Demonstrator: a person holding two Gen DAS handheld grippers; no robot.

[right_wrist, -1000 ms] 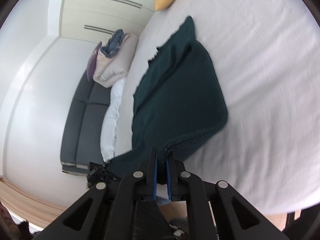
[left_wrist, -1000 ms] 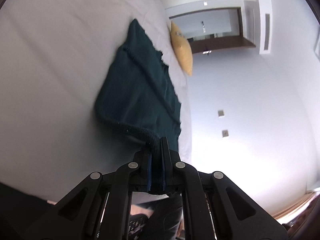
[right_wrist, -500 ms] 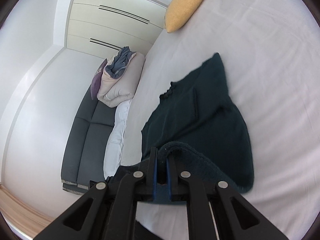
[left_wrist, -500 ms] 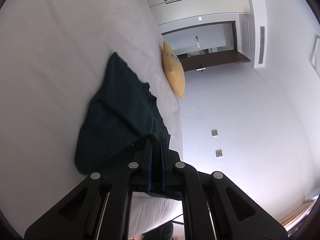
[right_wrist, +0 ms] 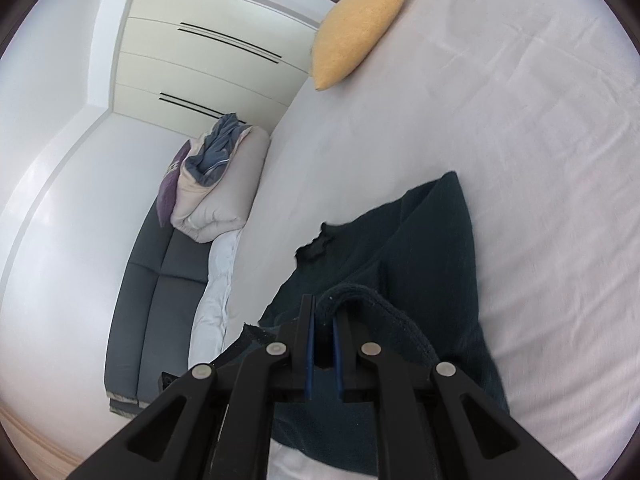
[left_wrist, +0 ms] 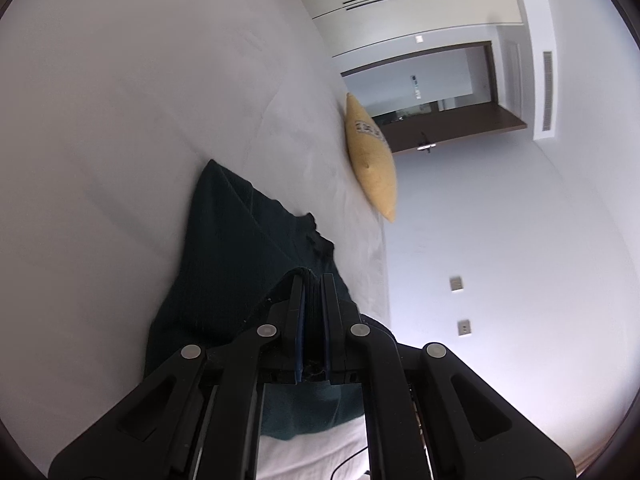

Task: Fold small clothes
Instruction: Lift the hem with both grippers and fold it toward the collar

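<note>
The dark green garment [left_wrist: 224, 264] lies on the white bed [left_wrist: 120, 120], its far part flat on the sheet ahead of both claws and its near edge lifted off the sheet. I have my left claw [left_wrist: 314, 280] closed on a doubled fold of that edge; the fabric fills the narrow gap between the blue pads and shows just past the tips. My right claw [right_wrist: 323, 312] is likewise clamped on the garment [right_wrist: 424, 248], with a thick rolled hem arching up from the pads and falling away to the right of the claw. Beyond the right claw's tips the neckline shows as a ragged notch, and a folded-in panel runs toward the far corner of the cloth. Part of the garment hangs below each claw, over the bed's near side (how far down it hangs I cannot tell).

Farther ahead of the left claw and to its right, a yellow cushion [left_wrist: 370, 160] rests at the bed's edge; in the right wrist view the same cushion [right_wrist: 356, 32] sits well beyond the claw, up and slightly right. To the left of the right claw, off the bed, stands a dark grey sofa [right_wrist: 156, 292] carrying a heap of folded bedding [right_wrist: 216, 184]. Pale wardrobe doors [right_wrist: 208, 52] stand behind it. Past the cushion in the left wrist view a dark-framed doorway [left_wrist: 432, 96] stands open.
</note>
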